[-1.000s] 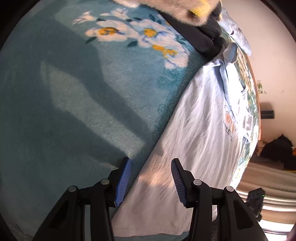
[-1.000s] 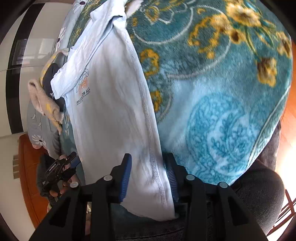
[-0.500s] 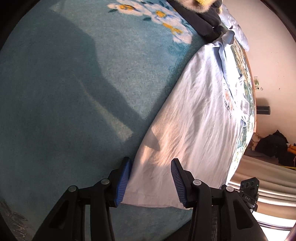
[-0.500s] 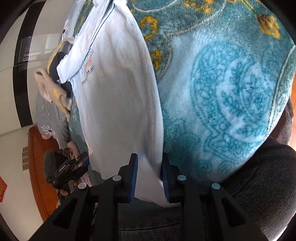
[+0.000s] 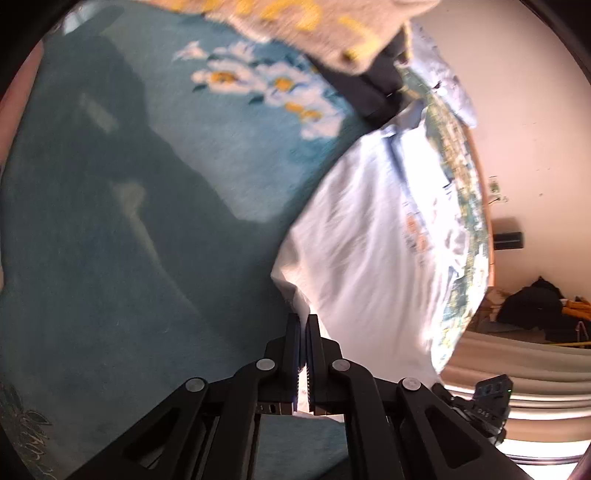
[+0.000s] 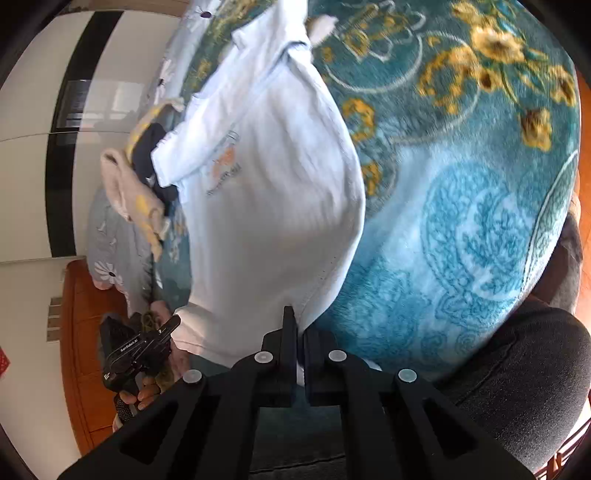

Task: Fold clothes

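A pale blue T-shirt (image 5: pixel 373 236) with a small orange chest print lies on a teal blanket (image 5: pixel 155 236). My left gripper (image 5: pixel 303 321) is shut on the shirt's hem at its near left corner, and the cloth rises off the blanket there. In the right wrist view the same T-shirt (image 6: pixel 273 206) stretches away from me. My right gripper (image 6: pixel 298 325) is shut on its near right hem corner, with fabric pinched between the jaws. The other hand-held gripper (image 6: pixel 136 350) shows at the lower left of that view.
A cream and yellow garment (image 5: pixel 295 22) and a dark garment (image 5: pixel 362 92) lie past the shirt's collar. The teal blanket (image 6: pixel 461 221) with gold flowers spreads to the right. A person's dark-clad leg (image 6: pixel 524 369) is close at the lower right. Wooden floor (image 6: pixel 77 332) lies left.
Both grippers closed from open onto the shirt's hem corners. The hem has lifted off the blanket and the shirt bulges up towards the collar.
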`<act>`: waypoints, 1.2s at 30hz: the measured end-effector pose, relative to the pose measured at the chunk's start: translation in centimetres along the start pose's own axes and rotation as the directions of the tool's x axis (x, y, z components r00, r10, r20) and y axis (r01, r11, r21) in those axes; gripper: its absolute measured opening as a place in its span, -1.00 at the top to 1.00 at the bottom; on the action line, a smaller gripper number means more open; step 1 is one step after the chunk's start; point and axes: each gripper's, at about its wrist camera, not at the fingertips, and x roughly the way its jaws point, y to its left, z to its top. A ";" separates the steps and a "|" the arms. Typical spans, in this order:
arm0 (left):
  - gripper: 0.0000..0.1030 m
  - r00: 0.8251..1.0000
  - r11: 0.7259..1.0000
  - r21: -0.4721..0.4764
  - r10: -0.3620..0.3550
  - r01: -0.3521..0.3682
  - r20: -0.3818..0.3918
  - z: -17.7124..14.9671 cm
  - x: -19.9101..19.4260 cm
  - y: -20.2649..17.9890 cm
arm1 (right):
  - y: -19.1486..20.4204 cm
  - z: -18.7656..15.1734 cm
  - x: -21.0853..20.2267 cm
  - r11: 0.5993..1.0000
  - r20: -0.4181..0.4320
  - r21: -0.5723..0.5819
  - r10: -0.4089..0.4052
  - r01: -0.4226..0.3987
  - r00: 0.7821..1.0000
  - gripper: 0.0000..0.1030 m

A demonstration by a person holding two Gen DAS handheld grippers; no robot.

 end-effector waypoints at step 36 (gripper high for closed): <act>0.95 0.962 0.962 0.037 -0.271 0.272 -0.036 6.6 -2.5 -4.5 | 1.2 -1.3 -8.0 0.946 0.203 0.134 0.265 -0.295 0.942 0.95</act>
